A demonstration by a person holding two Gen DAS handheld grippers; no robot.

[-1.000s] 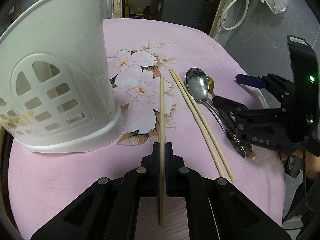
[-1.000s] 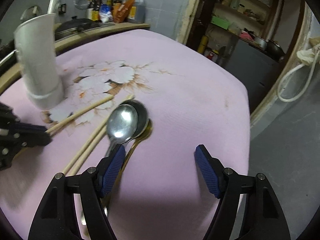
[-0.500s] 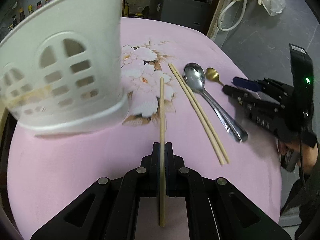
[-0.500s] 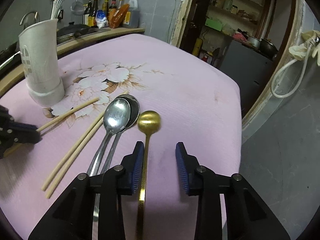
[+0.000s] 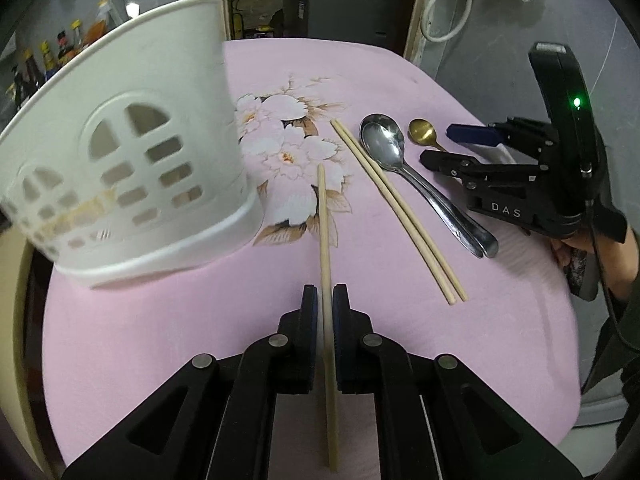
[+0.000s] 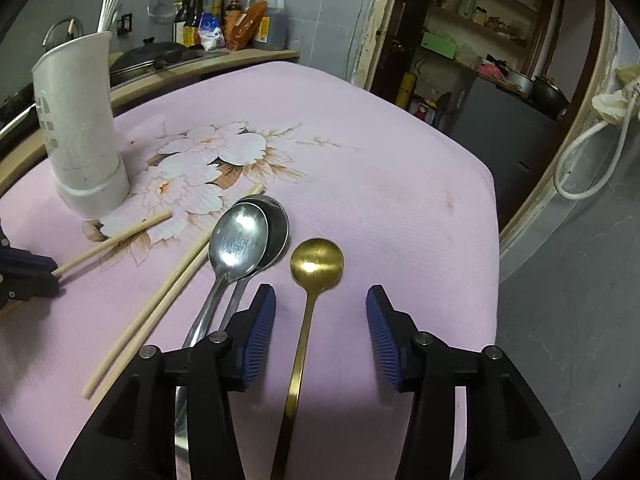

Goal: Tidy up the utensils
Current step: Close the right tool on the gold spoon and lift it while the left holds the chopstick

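Right gripper (image 6: 321, 330), which we have just reopened around the gold spoon (image 6: 316, 266) on the cloth, looks ungripped, while our left gripper (image 5: 325, 300) clamps one chopstick (image 5: 325, 240) near the holder (image 5: 132, 184).

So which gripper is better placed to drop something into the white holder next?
Left. The left gripper is shut on a chopstick beside the white holder; the right gripper, jaws open, straddles the unheld gold spoon.

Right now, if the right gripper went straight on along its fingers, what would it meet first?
Probably the gold spoon, lying between the open right gripper fingers, then the pink tablecloth; depth is unclear.
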